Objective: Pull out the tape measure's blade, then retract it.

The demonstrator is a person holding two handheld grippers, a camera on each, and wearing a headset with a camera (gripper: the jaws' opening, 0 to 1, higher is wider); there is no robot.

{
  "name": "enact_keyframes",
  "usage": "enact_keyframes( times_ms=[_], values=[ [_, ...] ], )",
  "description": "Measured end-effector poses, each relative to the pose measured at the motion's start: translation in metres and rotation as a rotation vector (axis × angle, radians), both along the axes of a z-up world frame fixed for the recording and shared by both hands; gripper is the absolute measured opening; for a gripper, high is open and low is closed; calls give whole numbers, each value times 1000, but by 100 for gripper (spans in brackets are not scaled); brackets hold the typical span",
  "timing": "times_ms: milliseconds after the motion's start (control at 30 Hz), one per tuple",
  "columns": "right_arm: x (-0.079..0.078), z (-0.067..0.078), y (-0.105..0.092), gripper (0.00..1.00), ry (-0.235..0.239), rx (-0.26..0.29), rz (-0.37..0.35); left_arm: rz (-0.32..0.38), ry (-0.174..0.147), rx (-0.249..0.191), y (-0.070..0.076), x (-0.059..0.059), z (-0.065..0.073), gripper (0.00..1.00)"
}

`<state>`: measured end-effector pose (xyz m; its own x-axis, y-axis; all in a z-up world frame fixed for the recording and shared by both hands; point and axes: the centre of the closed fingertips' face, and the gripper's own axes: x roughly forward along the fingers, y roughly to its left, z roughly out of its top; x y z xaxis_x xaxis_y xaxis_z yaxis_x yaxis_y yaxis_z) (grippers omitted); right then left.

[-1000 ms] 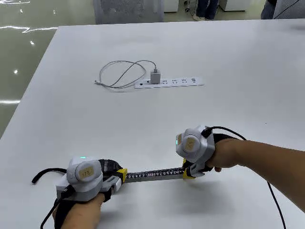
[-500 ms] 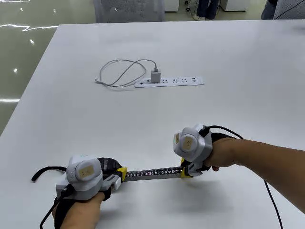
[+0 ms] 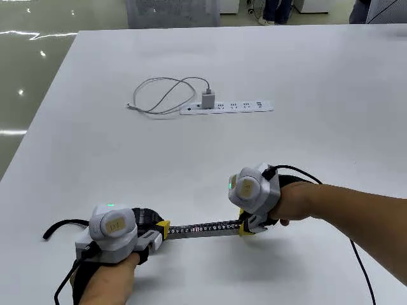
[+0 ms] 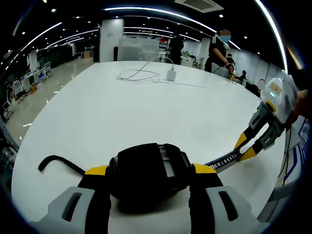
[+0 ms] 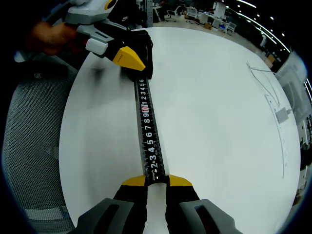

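Currently the left gripper [image 3: 158,232] clamps the black tape measure [image 4: 148,173] on the table's [image 3: 286,76] near side; rightward, the right gripper [image 5: 157,181] pinches the drawn-out blade [image 5: 147,131] at its tip.

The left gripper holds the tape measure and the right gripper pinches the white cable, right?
No. The right gripper pinches the blade instead, as the right gripper view shows. The left gripper does hold the tape measure.

Probably office (desks [image 5: 215,18], chairs [image 5: 171,13]).
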<state>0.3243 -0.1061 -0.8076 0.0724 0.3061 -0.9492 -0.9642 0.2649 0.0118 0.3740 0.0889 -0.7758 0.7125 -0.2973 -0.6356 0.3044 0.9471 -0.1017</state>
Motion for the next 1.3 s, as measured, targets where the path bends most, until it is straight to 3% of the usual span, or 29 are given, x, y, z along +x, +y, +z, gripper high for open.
enact_keyframes(
  times_ms=[1300],
  values=[
    [3, -1, 20, 10, 3, 15, -11, -1, 3, 1, 0, 1, 0, 61]
  ],
)
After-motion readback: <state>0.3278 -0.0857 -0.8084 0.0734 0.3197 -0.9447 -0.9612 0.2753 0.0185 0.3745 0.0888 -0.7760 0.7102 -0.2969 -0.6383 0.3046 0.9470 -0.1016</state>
